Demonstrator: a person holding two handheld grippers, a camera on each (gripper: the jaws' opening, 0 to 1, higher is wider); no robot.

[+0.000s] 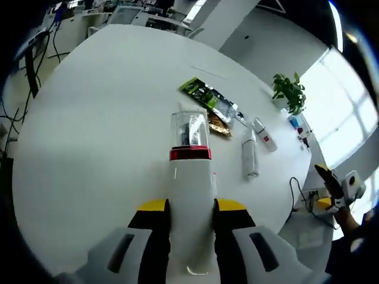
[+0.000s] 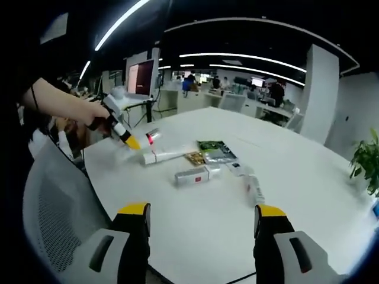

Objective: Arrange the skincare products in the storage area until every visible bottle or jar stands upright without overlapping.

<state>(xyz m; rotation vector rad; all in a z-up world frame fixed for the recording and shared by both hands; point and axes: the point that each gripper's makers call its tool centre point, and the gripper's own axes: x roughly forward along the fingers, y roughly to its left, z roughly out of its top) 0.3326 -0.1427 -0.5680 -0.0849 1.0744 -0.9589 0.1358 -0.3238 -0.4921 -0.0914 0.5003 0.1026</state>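
My left gripper (image 1: 190,208) is shut on a white bottle (image 1: 190,189) with a red band and a clear cap, which points away from me over the round white table (image 1: 100,136). Whether it touches the table I cannot tell. Beyond it lie a second white bottle (image 1: 250,155) on its side and a small white tube (image 1: 264,135). My right gripper (image 2: 203,211) stands open over the near table edge, holding nothing. In the right gripper view the lying bottle (image 2: 192,176) and the tube (image 2: 256,188) sit mid-table. A hand holds the left gripper (image 2: 132,143) at the left.
A green sachet (image 1: 204,94) and a gold packet (image 1: 219,124) lie behind the held bottle. A potted plant (image 1: 290,92) stands past the table's far side. A grey mesh chair (image 2: 53,207) is at the near left. The right gripper (image 1: 337,189) shows off the table's right edge.
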